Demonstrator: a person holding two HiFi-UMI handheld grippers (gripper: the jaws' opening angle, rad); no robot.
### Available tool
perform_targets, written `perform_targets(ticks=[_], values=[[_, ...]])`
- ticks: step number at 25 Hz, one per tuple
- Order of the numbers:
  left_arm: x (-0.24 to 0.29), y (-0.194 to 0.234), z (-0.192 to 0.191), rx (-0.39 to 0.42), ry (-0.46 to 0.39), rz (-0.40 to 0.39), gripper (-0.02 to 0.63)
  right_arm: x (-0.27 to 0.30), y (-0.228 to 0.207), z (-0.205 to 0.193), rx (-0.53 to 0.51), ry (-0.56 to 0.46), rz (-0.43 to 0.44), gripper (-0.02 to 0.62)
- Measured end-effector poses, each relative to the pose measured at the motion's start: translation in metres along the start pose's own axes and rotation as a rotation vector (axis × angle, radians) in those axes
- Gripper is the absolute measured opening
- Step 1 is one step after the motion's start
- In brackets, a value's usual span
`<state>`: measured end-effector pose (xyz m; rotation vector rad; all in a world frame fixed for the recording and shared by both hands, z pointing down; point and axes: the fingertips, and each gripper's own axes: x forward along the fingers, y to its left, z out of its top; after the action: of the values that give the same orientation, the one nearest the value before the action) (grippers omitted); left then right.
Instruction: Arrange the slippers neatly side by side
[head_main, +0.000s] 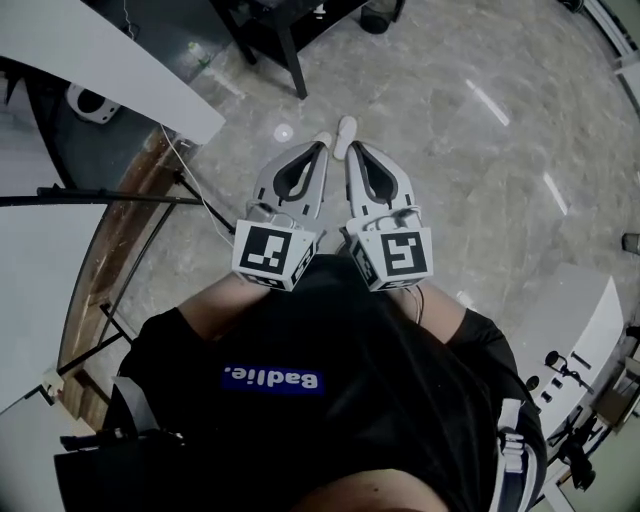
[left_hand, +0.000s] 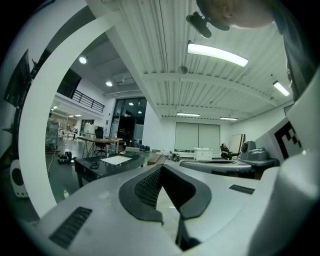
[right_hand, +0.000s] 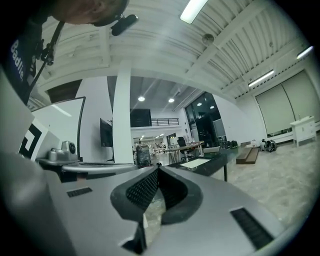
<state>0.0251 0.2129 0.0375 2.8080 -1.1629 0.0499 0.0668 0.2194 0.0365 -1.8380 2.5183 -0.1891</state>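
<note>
2 pale slippers (head_main: 346, 126) lie close together on the floor (head_main: 470, 160), showing just past the gripper tips in the head view. The left gripper (head_main: 322, 152) and right gripper (head_main: 353, 155) are held side by side above them, each pressed together on nothing.

The floor (head_main: 480, 130) is seen as glossy, veined stone, the left gripper (left_hand: 161, 168) and right gripper (right_hand: 158, 169) as smooth matt grey plastic with rough, dimpled black pads (left_hand: 148, 187), and the shirt (head_main: 330, 340) as matt black cloth.
</note>
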Motion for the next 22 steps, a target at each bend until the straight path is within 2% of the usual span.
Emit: perform_targets(ticks=[2,9,14,17,22], values=[[0.002,-0.003,-0.002,0.007,0.003,0.028,-0.014,-0.001,-0.007,0.002,0.005,-0.023,0.020,0.000],[0.004,-0.003,-0.017,0.001,0.023,0.110,-0.014,-0.002,-0.026,-0.018,0.019,0.037,0.072,0.000],[0.010,0.011,-0.018,-0.006,0.017,0.132,-0.014,0.011,-0.036,-0.023,0.016,0.055,0.072,0.000],[0.017,0.030,-0.015,-0.006,0.000,0.133,-0.014,0.028,-0.045,-0.029,0.022,0.073,0.043,0.000],[0.038,0.084,-0.020,-0.023,-0.019,0.115,-0.014,0.071,-0.051,-0.040,0.008,0.091,-0.010,0.000]])
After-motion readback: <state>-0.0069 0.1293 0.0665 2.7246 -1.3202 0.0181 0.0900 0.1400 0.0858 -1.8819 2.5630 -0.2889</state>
